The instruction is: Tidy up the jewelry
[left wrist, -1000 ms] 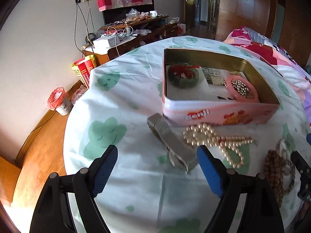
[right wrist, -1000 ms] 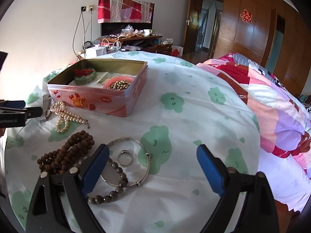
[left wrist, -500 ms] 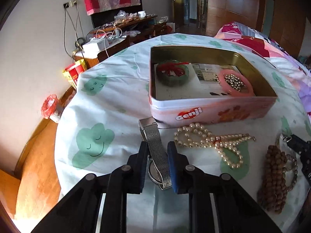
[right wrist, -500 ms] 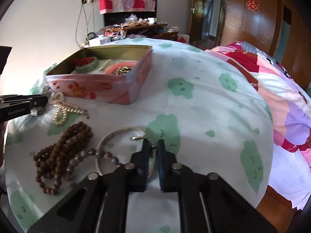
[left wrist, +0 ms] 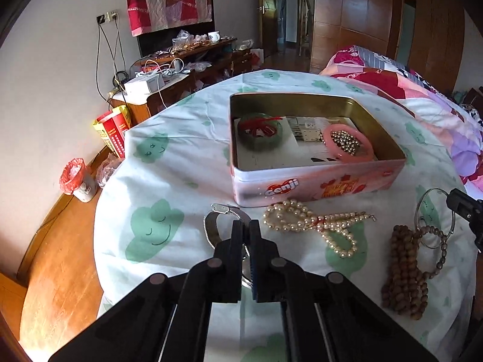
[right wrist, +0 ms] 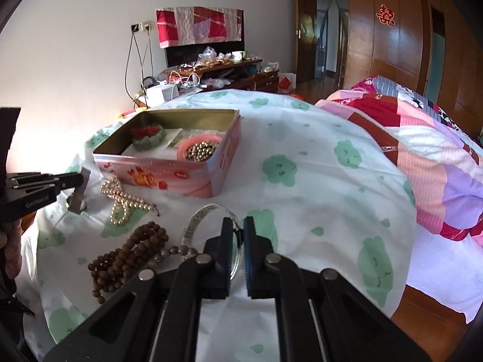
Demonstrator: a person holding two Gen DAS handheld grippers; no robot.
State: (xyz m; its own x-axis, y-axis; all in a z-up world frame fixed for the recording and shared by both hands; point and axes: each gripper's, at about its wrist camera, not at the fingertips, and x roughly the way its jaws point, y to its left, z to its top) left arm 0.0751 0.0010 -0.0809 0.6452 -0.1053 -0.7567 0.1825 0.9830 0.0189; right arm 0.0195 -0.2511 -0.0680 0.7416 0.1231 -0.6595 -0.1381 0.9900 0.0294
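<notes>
Left claw point(left wrist: 246, 226) has just closed on the limp mesh watch band point(left wrist: 211, 226) while right claw point(right wrist: 238, 226) pinches the stiff, slippery silver bangle point(right wrist: 193, 226) by its rim, both near the tin point(left wrist: 317, 178), above the cloth-covered bench point(left wrist: 181, 157)

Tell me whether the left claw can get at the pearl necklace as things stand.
Probably not yet: the left claw is shut on the mesh watch band. The pearl necklace lies uncovered just beside it, so the way itself looks free.

White wall point(left wrist: 54, 69), wooden floor point(left wrist: 54, 271), cluttered sideboard point(left wrist: 193, 69), dark wooden wardrobe point(right wrist: 392, 39), quilted bed point(right wrist: 422, 150).
</notes>
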